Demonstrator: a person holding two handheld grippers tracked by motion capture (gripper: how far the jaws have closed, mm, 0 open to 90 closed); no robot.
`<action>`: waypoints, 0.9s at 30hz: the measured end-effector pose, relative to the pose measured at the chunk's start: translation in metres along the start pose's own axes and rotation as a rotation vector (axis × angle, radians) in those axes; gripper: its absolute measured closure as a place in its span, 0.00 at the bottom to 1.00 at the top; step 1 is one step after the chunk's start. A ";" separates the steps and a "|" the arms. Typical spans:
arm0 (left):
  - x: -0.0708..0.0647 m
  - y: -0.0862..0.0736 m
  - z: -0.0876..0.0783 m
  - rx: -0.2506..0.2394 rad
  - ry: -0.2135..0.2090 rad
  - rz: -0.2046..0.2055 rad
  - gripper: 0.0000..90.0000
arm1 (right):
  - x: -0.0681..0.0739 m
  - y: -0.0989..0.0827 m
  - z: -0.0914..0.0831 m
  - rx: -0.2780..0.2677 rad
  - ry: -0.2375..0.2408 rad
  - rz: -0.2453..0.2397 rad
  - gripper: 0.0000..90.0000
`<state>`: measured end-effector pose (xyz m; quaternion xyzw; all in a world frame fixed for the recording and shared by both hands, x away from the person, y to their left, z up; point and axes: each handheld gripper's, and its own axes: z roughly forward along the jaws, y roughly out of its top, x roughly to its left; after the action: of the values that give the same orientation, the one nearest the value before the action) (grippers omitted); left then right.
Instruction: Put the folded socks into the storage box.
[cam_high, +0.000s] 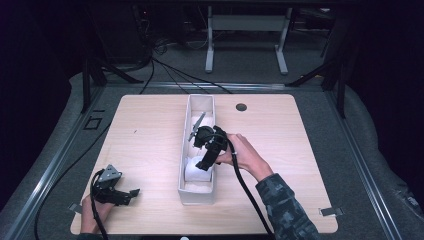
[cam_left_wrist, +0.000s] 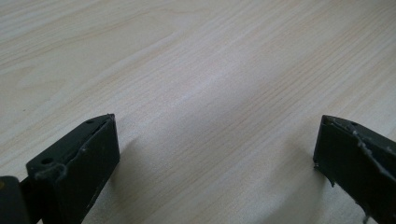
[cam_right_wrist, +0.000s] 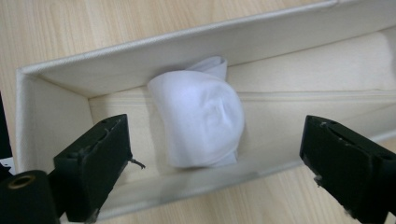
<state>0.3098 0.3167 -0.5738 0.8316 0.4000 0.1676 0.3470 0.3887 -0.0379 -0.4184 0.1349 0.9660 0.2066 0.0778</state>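
My right gripper (cam_right_wrist: 215, 154) is hanging over the long white fabric box (cam_right_wrist: 140, 51) with its jaws standing wide apart and nothing between the pads; they are pressing on nothing. Looking down along them, I am seeing the rolled white sock (cam_right_wrist: 198, 114) lying loose on the box floor, near one end wall and resting against one long side wall, well clear of both my fingers (cam_right_wrist: 93, 158). In the high view my right gripper (cam_high: 206, 156) is hovering just above that sock (cam_high: 196, 170), which is sitting toward the near end of the box (cam_high: 183, 165); farther up the box something pale is lying in it, but I cannot tell what. The box itself is standing lengthwise in the middle of the light wooden table (cam_high: 145, 140). My left gripper (cam_high: 120, 195) is resting low at the near left corner of the table, well apart from the box. Its jaws are also spread wide, holding nothing, with only bare wood (cam_left_wrist: 201, 93) showing between its fingers (cam_left_wrist: 79, 158).
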 end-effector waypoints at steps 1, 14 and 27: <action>0.000 0.000 0.000 0.000 -0.002 -0.001 0.00 | 0.000 -0.004 -0.008 -0.021 -0.006 0.009 0.08; 0.000 0.000 0.000 0.000 0.000 0.000 0.00 | 0.000 -0.052 -0.058 -0.075 -0.105 0.073 0.07; 0.000 0.000 0.000 0.000 0.001 0.000 0.00 | 0.003 -0.119 -0.063 -0.058 -0.149 0.171 0.07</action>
<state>0.3097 0.3166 -0.5739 0.8314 0.4002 0.1679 0.3470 0.3452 -0.1658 -0.4119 0.2294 0.9361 0.2296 0.1355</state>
